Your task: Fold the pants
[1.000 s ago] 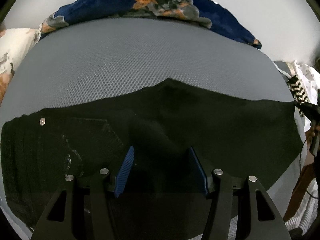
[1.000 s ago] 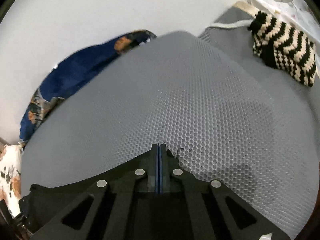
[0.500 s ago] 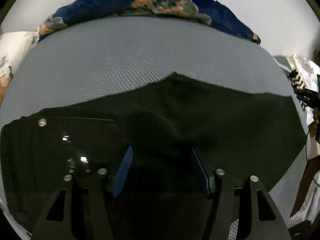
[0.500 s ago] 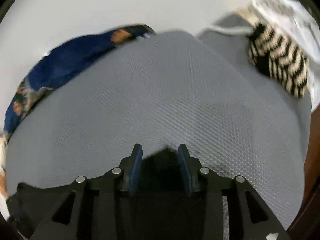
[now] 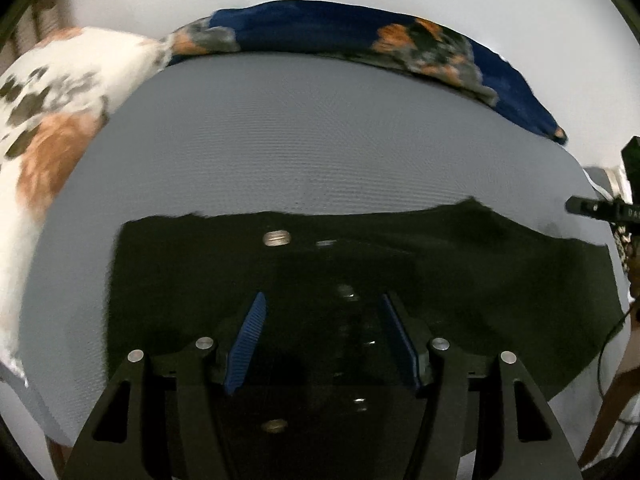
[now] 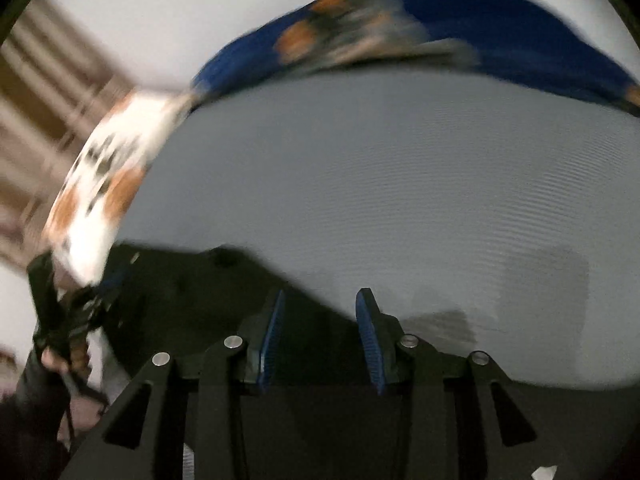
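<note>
Black pants [image 5: 460, 272] lie flat on the grey mesh bed [image 5: 320, 136], a metal waist button [image 5: 277, 237] showing near their far edge. My left gripper [image 5: 322, 304] is open and empty, hovering over the waist area. In the right wrist view, my right gripper [image 6: 320, 298] is open and empty over the right end of the pants [image 6: 192, 304], its right finger over bare grey bed [image 6: 440, 200]. The left gripper [image 6: 100, 288] shows blurred at the left there, and the right gripper [image 5: 600, 210] shows at the right edge of the left wrist view.
A navy floral pillow [image 5: 360, 36] lies along the bed's far edge by the white wall. A white and orange patterned pillow [image 5: 52, 120] lies at the far left. A striped knit item [image 5: 630, 248] sits at the right edge.
My right gripper has opened, let go of the pants and swung left. My left gripper has shifted left along the pants, staying open. The raised fold in the pants now lies flat.
</note>
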The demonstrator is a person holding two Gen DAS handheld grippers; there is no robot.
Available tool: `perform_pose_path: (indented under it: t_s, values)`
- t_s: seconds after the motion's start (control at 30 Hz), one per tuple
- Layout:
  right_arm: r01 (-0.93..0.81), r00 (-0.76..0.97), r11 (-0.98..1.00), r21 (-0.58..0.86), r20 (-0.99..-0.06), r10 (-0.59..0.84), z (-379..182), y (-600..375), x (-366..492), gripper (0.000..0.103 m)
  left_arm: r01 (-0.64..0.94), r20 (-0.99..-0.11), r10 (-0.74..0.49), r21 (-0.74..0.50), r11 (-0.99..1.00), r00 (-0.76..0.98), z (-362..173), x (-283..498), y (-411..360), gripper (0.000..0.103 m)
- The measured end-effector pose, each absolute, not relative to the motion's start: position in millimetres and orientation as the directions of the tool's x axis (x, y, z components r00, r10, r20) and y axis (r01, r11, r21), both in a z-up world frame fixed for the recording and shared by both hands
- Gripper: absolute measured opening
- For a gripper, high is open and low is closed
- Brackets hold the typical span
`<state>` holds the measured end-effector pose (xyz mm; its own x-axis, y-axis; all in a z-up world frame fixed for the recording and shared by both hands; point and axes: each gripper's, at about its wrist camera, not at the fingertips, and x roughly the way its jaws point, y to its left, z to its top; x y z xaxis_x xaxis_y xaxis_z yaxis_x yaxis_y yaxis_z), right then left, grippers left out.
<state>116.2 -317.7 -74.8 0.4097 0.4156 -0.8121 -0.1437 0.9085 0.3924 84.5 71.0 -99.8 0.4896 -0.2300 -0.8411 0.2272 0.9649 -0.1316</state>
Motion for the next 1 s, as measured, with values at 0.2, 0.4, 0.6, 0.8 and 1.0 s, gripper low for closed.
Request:
perform_pose_path:
  t_s: [0.2,0.4,0.6,0.8,1.0]
  values:
    - [-0.317,0.278,0.867,0.385,-0.836,0.473,-86,-223,144,0.04,0.215,-0.853,-0.256,-0.174,0.961,0.454,-110,82,94,0.06]
    - [-0.36,0.176,0.839,0.408,-0.853,0.491,-106,-192,168,0.042,0.246,-0.854,-0.256,-0.157,0.957,0.452,-115,80,95,0.06]
    - [-0.378,0.213,0.831,0.407,-0.836,0.506,-102,-181,173,0.009,0.263,-0.852,-0.272,-0.166,0.951,0.447,-116,81,96,0.06]
    - [-0.354,0.306,0.894,0.273,-0.87,0.387,-111,-172,182,0.005,0.276,-0.849,-0.278,-0.164,0.947,0.45,-118,81,97,0.06]
    - [-0.261,0.327,0.914,0.31,-0.863,0.386,-114,-182,187,0.026,0.276,-0.85,-0.265,-0.149,0.95,0.454,-113,80,95,0.06]
